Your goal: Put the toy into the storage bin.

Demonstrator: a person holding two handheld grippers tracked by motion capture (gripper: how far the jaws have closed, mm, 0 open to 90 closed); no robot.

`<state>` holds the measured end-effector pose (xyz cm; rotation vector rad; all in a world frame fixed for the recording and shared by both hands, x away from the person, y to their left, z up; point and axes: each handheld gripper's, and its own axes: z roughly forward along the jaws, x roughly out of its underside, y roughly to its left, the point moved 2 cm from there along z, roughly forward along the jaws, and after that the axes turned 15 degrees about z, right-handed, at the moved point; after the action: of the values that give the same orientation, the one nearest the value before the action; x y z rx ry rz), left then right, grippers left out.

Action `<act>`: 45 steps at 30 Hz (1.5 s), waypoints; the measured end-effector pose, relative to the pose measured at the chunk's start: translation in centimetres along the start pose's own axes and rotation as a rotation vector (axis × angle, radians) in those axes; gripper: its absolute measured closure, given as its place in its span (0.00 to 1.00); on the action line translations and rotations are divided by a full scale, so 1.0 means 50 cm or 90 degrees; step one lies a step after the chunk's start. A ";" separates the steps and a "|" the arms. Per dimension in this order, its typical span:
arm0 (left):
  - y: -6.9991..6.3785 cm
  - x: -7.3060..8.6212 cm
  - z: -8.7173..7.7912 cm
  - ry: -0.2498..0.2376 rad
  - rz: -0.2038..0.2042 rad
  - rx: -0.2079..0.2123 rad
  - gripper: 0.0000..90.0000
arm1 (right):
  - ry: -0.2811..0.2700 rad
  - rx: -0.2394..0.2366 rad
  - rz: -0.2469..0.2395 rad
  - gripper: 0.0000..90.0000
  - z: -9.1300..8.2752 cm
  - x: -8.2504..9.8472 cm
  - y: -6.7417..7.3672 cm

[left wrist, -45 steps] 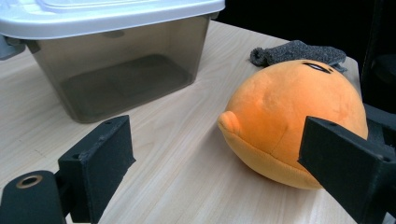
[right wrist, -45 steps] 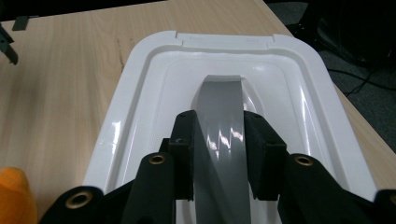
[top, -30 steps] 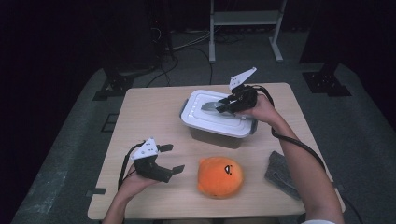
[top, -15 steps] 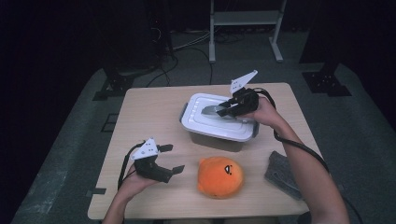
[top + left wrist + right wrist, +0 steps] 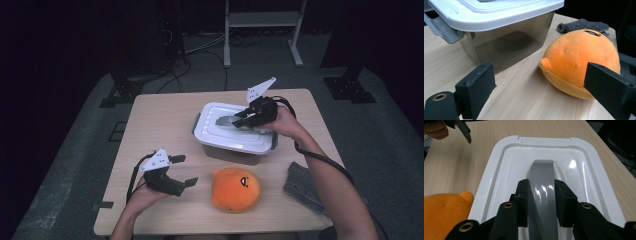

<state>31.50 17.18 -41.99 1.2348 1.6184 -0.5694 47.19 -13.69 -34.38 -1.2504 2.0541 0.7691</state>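
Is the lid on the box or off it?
On. The white lid sits flat over the grey box, covering its top all round. The right tongs are closed on its grey handle.

A grey cloth (image 5: 303,186) lies crumpled near the right front corner of the table (image 5: 155,120), well apart from anything else on it; in the left gripper view the cloth (image 5: 581,25) shows as a dark fuzzy strip at the far edge. The tabletop is pale wood with rounded corners. On the dark floor beyond it stands a white metal frame (image 5: 262,20), with cables (image 5: 200,47) trailing beside its legs. Black stand feet (image 5: 350,82) rest at either side
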 end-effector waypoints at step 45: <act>-0.002 -0.001 0.001 0.001 0.005 0.009 0.10 | -0.001 0.015 0.000 0.65 -0.004 -0.002 0.011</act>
<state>31.41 17.09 -41.99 1.2515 1.6135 -0.5752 46.67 -13.56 -34.06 -1.2366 2.0566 0.7434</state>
